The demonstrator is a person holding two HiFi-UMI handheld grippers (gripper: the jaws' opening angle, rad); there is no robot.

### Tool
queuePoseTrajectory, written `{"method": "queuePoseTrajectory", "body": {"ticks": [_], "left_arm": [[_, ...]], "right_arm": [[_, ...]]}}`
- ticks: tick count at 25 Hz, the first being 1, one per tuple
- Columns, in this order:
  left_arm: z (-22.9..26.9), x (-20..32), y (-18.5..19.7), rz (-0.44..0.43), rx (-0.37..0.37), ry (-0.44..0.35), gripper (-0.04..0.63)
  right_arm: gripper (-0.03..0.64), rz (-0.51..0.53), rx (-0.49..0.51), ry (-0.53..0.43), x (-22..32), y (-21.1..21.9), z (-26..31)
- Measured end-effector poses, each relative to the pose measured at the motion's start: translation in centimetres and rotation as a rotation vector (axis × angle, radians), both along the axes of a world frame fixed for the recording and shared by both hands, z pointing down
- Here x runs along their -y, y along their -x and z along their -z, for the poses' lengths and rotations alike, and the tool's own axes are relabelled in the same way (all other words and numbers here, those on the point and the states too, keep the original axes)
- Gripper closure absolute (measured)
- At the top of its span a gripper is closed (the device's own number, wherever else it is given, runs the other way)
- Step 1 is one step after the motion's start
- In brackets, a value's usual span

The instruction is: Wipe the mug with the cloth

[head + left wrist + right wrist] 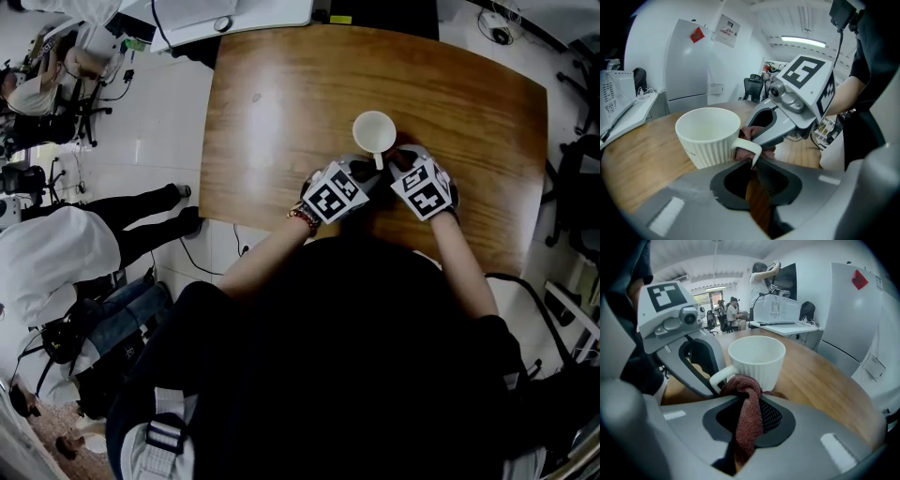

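A white ribbed mug (373,131) stands upright on the wooden table (281,103), its handle turned toward me. My left gripper (361,178) is shut on the tip of that handle (747,149), coming in from the mug's near left. My right gripper (401,169) sits close on the near right, shut on a dark red cloth (747,413). The cloth bunches over the jaw tips and touches the mug (757,359) low on its wall, right beside the handle. In the left gripper view the cloth (746,133) shows behind the handle, under the right gripper's (765,125) fingers.
The mug stands well inside the table, with bare wood around it. A person in white (56,253) is on the floor to the left. Office chairs (572,178) are at the right. A printer (780,310) on a desk and a white cabinet (862,310) lie beyond the table.
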State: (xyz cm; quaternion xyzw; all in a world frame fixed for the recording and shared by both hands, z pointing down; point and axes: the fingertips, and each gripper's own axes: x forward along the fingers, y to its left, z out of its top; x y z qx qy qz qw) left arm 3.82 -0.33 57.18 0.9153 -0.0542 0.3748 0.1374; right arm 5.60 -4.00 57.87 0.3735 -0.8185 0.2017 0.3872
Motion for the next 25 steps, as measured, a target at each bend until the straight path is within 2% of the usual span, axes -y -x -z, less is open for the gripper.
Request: {"method": "queuePoseTrajectory", "body": {"ticks": [5,9,16,19,22,25], "left_arm": [[0.0,-0.1,0.0,0.006,0.0,-0.005,0.546],[-0.1,-0.1,0.0,0.016,-0.011,-0.004,0.546],[-0.2,0.3,0.0,0.027,-0.039,-0.015,0.543],[-0.4,0.3,0.1,0.033,-0.032,-0.017,0.543],[-0.5,0.2,0.2,0.048,-0.035,0.0,0.543],[-0.6,0.0,0.5,0.053,-0.031,0.002,0.545]], "right_arm": [[0.564,-0.012,-0.012,0.024,0.1,-0.4,-1.5],[0.563,-0.024,-0.021,0.007,-0.3,-1.0,-0.7],[0.558,-0.171,-0.014,-0.095,-2.2,-7.2,3.6],[0.549,-0.213,-0.029,-0.071,-3.6,-9.2,1.9],[0.545,-0.223,-0.092,-0.018,-4.8,-9.8,-1.2],[0.54,-0.236,-0.112,-0.032,-5.0,-9.8,-2.2]]}}
